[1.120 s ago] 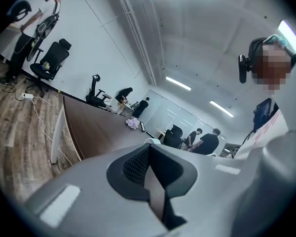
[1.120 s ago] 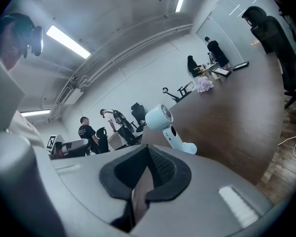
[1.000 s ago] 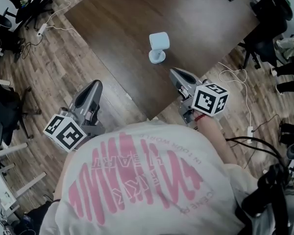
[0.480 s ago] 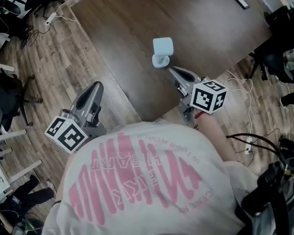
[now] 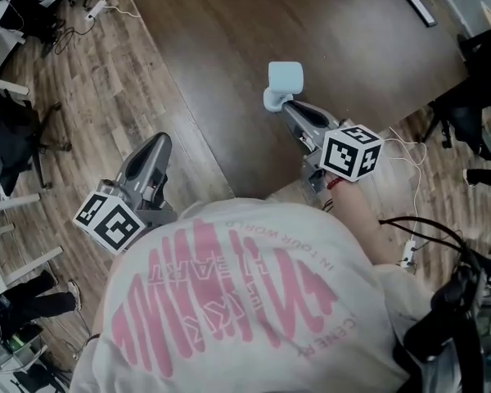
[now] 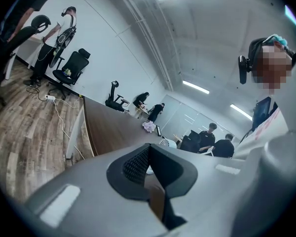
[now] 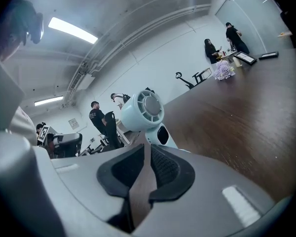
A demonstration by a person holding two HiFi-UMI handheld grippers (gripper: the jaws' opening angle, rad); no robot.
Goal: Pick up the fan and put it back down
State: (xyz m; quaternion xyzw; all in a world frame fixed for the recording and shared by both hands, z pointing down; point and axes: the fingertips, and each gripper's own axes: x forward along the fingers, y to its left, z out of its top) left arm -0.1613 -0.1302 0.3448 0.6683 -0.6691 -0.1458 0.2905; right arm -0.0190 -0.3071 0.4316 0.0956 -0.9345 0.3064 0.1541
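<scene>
A small pale-blue fan (image 5: 284,80) stands upright on the dark brown table (image 5: 221,39). My right gripper (image 5: 287,108) reaches over the table's near edge, its tips just short of the fan's base. In the right gripper view the fan (image 7: 143,110) rises right behind the jaws. My right gripper (image 7: 146,150) has just been opening: a thin gap shows between its pads with nothing in it. My left gripper (image 5: 159,143) hangs over the wooden floor left of the table, its jaws closed and empty. In the left gripper view it (image 6: 148,149) points along the table, with the fan (image 6: 165,142) small and far behind the tips.
Office chairs (image 5: 12,150) and cables lie on the floor at the left. Flat black items (image 5: 419,11) sit at the table's far end, near a bunch of flowers (image 7: 222,71). A cable and power strip (image 5: 407,256) lie on the floor at the right. People stand in the background.
My right gripper has moved forward over the table edge toward the fan, and its tips now sit close to the base. The left gripper has hardly moved.
</scene>
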